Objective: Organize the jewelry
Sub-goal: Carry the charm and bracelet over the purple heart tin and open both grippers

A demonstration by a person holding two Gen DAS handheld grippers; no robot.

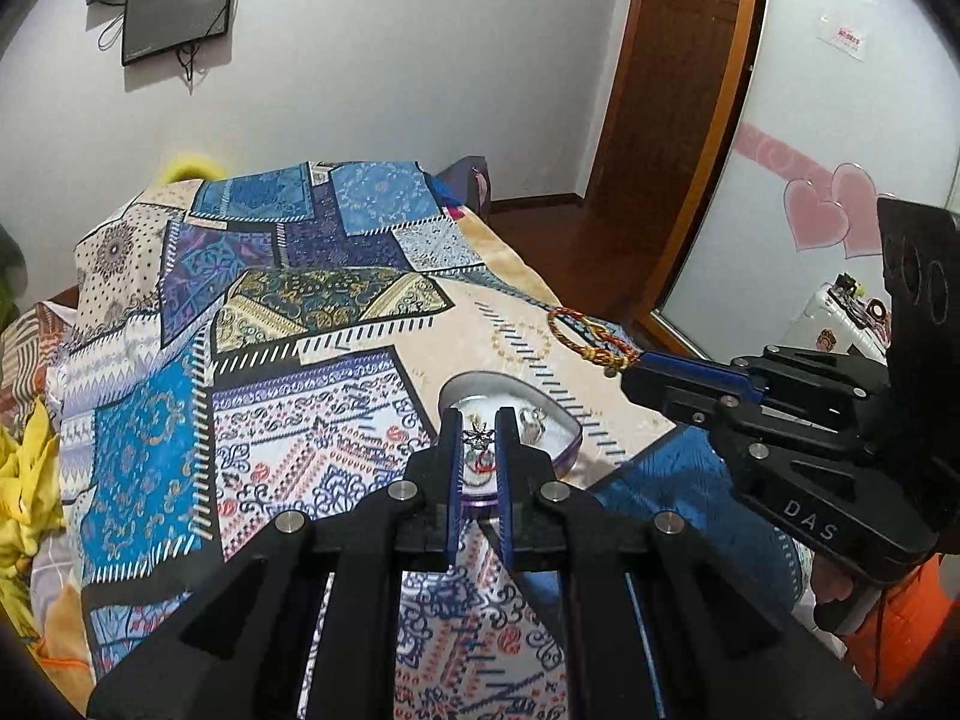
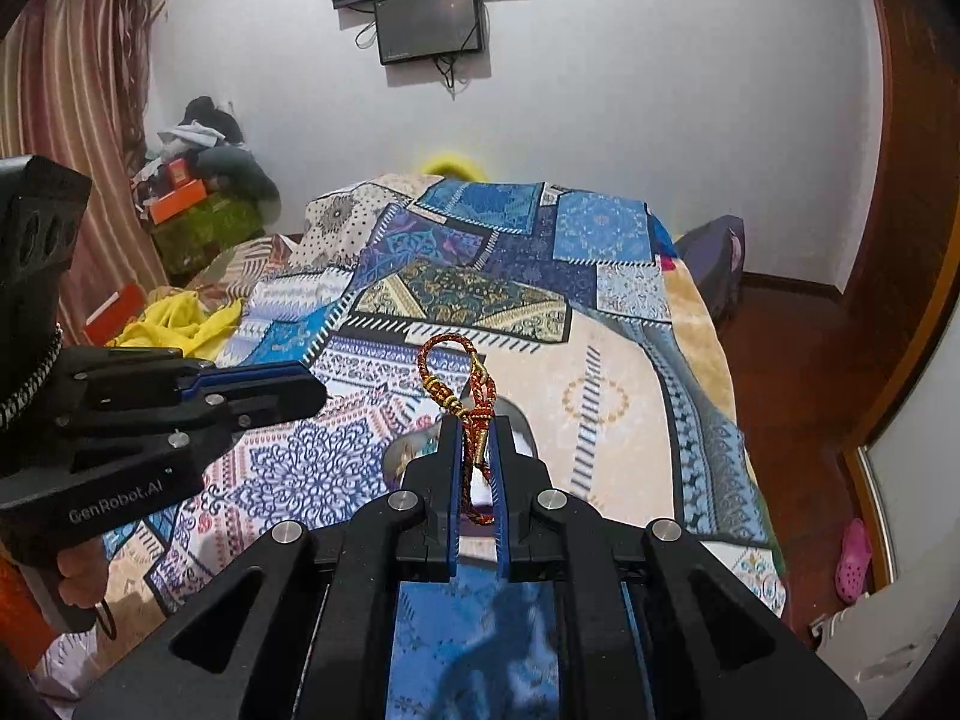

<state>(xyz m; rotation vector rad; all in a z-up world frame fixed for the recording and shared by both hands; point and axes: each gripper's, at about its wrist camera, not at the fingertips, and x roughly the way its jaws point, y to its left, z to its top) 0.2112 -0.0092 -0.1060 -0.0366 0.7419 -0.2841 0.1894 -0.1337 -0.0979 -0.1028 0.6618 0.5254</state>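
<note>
1. Left wrist view, at 9 o'clock: a yellow cloth [image 1: 24,480] lies bunched at the bed's edge; the patchwork bedspread [image 1: 240,312] fills the middle.
2. At 6 o'clock the left gripper [image 1: 479,420] has its jaws narrow, pinched on a small silver star charm [image 1: 478,435] with a red bit just below it; right behind the tips sits a heart-shaped tin [image 1: 564,420], open, with a silvery piece inside.
3. At 3 o'clock the right gripper [image 1: 636,366] reaches in from the side, clamped on a braided red and gold bracelet [image 1: 585,333] whose loop hangs over the bedspread, near the tin at its 1 o'clock.
4. Right wrist view, at 9 o'clock: the left gripper [image 2: 312,387] points toward the centre, held by a hand [image 2: 81,570]; whether it holds anything cannot be told from here.
5. At 6 o'clock the right gripper [image 2: 477,426] is nearly closed on the bracelet [image 2: 456,372]; its loop stands up past the tips; the tin [image 2: 522,420] is partly hidden behind the fingers.
6. At 4 o'clock a pink shoe [image 2: 855,558] lies on the wooden floor.
</note>
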